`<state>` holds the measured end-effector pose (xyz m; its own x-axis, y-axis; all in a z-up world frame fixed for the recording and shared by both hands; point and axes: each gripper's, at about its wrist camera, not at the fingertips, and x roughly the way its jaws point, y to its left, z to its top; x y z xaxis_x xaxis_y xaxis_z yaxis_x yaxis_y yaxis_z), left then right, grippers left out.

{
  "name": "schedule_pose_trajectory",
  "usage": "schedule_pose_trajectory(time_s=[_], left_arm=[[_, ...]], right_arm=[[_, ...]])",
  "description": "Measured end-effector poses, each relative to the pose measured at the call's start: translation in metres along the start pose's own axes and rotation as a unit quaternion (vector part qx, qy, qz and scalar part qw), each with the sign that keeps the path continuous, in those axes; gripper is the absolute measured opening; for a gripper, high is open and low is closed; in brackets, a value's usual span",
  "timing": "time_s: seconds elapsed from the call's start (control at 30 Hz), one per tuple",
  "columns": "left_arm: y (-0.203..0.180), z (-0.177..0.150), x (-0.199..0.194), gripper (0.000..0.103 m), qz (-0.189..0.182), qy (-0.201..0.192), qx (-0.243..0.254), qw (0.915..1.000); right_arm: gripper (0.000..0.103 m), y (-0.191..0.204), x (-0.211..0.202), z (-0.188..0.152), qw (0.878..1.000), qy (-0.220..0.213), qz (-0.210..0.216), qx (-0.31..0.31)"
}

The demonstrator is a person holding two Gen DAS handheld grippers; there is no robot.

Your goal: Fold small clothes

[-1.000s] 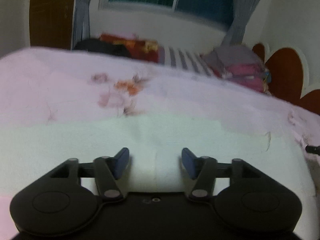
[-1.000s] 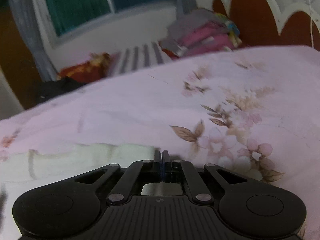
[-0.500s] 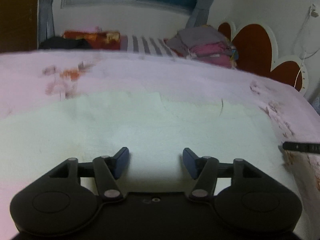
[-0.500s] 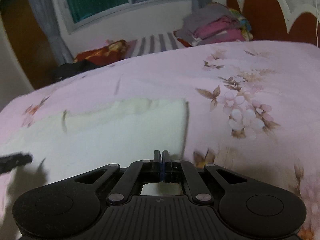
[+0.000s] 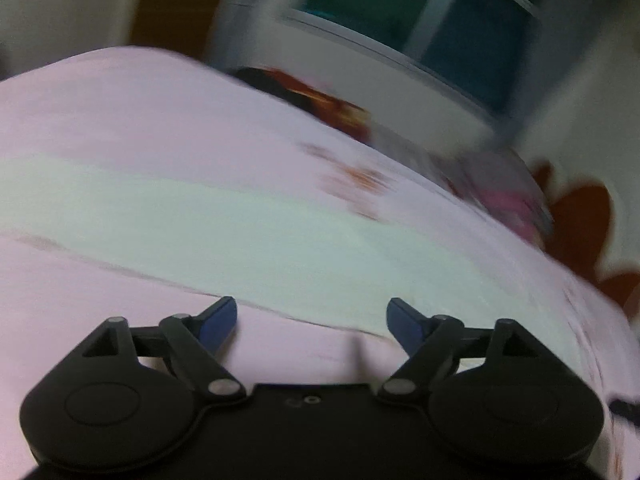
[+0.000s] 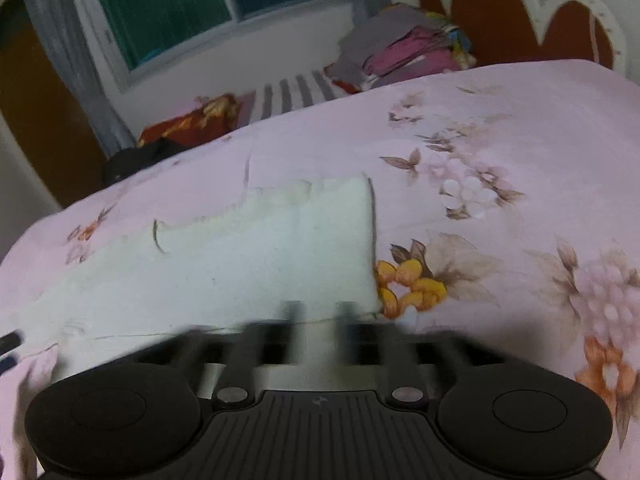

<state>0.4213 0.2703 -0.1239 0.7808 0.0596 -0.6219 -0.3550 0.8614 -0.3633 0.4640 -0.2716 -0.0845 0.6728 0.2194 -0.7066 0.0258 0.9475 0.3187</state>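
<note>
A pale cream garment (image 6: 260, 260) lies flat on the pink floral bedsheet (image 6: 500, 128). Its right edge is straight and its far edge is rumpled. My right gripper (image 6: 320, 312) is blurred at the garment's near edge. Its jaws are opening, with pale cloth showing in the gap and no pad pressing on it. In the left wrist view, which is smeared by motion, the garment (image 5: 240, 232) runs as a band ahead. My left gripper (image 5: 312, 320) is over bare pink sheet just short of the garment's edge. Its jaws are opening wide with nothing between them.
A stack of folded clothes (image 6: 400, 52) sits at the bed's far side beside a striped cloth (image 6: 296, 92), a red patterned fabric (image 6: 192, 120) and a dark bundle (image 6: 136, 160). A scalloped red headboard (image 6: 520, 12) stands on the right, and a curtained window (image 6: 180, 4) behind.
The right jaws, shut before, have parted, and more of the garment shows ahead of them. The left gripper has swung and rolled off the garment onto pink sheet, its jaws wider.
</note>
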Motion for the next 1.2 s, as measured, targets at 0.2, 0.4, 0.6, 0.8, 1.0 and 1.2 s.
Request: schedule_pose_trajectory(time_s=[0.2,0.4,0.6,0.8,1.0,1.2], left_arm=[[0.119,0.021,-0.022,0.063,0.059,-0.029,-0.135,0.9887],[0.179,0.027,-0.012,0.041,0.022,-0.075,-0.244,0.9666],[0.202,0.038,0.006,0.011,0.015,-0.086,-0.301,0.9497],[0.186,0.052,0.009,0.004,0.009,-0.101,-0.273,0.9567],[0.114,0.078,0.019,0.003,-0.041,-0.090,-0.185,0.9778],[-0.020,0.088,0.046,0.003,-0.119,-0.044,-0.082,0.9885]], right_arm=[[0.061,0.020,-0.011,-0.014,1.000,-0.022,0.008,0.004],[0.059,0.044,-0.003,-0.010,1.000,-0.019,0.008,0.017],[0.059,0.056,-0.005,0.000,0.999,-0.022,0.014,0.047],[0.059,0.058,-0.010,0.004,0.999,-0.028,0.003,0.043],[0.059,0.041,-0.017,0.003,0.998,-0.032,-0.002,0.054],[0.059,0.018,-0.017,0.009,0.997,-0.036,0.001,0.068]])
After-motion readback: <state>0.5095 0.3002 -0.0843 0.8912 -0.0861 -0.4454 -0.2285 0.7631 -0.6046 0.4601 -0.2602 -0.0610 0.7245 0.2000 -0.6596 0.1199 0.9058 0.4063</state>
